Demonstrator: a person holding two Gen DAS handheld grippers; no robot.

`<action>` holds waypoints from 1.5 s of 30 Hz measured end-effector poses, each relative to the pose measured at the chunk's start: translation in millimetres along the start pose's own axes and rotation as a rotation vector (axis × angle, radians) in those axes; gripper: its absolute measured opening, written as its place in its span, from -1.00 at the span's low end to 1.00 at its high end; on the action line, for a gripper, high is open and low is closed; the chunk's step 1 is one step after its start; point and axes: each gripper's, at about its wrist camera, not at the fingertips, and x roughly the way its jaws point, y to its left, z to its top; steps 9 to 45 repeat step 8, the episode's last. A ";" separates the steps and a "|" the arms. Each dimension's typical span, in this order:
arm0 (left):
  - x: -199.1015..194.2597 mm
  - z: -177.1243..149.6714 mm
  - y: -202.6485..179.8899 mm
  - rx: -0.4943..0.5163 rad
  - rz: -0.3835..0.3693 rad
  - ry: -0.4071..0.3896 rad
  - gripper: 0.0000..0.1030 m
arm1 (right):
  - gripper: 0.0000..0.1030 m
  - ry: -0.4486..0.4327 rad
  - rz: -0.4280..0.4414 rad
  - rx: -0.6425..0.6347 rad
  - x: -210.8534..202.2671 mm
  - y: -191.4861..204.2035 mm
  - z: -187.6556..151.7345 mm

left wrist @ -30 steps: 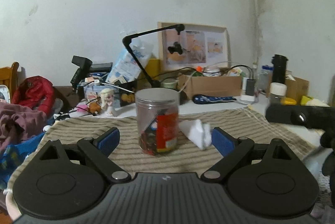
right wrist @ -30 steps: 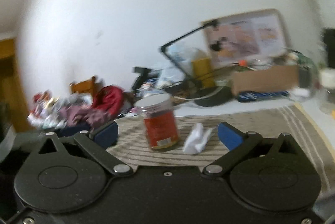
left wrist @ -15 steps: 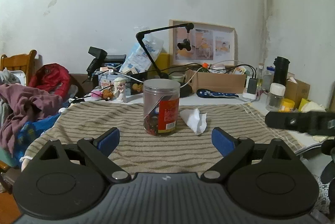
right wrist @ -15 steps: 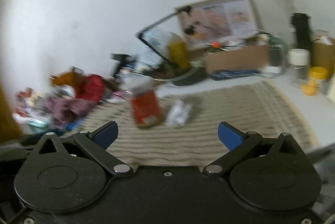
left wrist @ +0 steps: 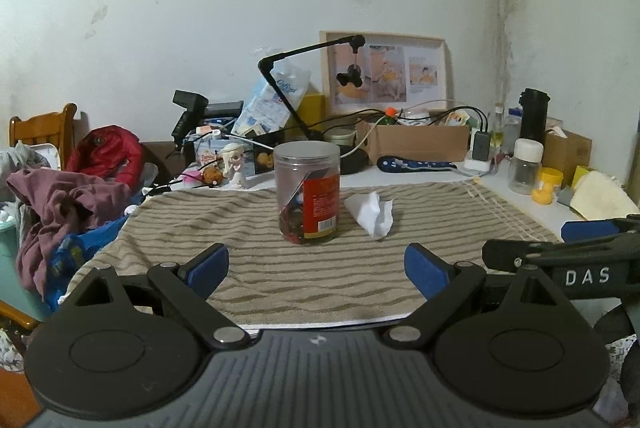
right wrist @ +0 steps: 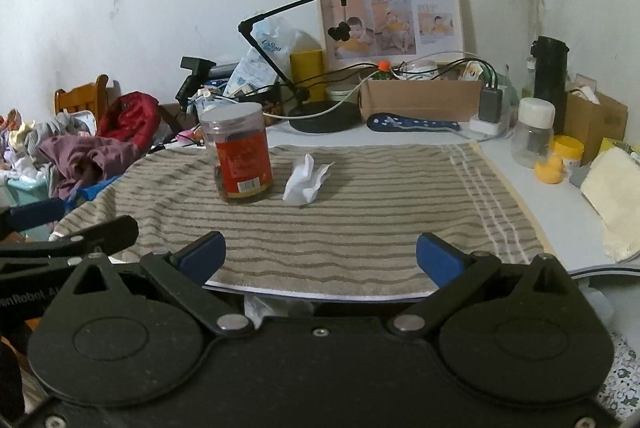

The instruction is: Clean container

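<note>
Striped beige-brown towel (left wrist: 248, 220) covers the near part of the white counter (left wrist: 532, 200). Far left, off the counter edge: heap of clothes (left wrist: 60, 204), red bag (left wrist: 108, 150) behind it, wooden chair (left wrist: 42, 126) at the wall.

Left gripper (left wrist: 316, 264): released, jaws spread wide, nothing between the blue pads (left wrist: 208, 264); it hovers over the near edge of the towel, well apart from the container.

Container (left wrist: 307, 192): clear plastic jar, grey lid on, red label, dark contents at the bottom; stands upright on the towel, roughly mid-towel, ahead of the left gripper. In the right wrist view it (right wrist: 239, 158) sits left of centre.

Crumpled white tissue (left wrist: 372, 214) lies on the towel just beside the jar, on its right, not touching.

Behind: black articulated stand (left wrist: 292, 96), framed photo print (left wrist: 384, 70) leaning on the wall, cardboard box (left wrist: 416, 144).

Right gripper (right wrist: 320, 256): released, jaws wide, empty, over the towel's near edge; seen in the left view at the right margin (left wrist: 560, 240).

Far right: white-capped bottle (right wrist: 534, 132), black flask (right wrist: 550, 72), yellow duck (right wrist: 550, 170), folded pale cloth (right wrist: 616, 192)
</note>
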 end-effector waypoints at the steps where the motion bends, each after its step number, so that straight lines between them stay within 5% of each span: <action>1: -0.4 -0.1 -0.8 0.006 0.004 0.003 0.84 | 0.99 0.001 -0.001 -0.003 0.5 -0.2 0.5; 45: 1.1 1.3 -4.5 0.042 -0.002 0.000 0.84 | 0.99 -0.011 -0.010 -0.008 2.3 -2.0 4.3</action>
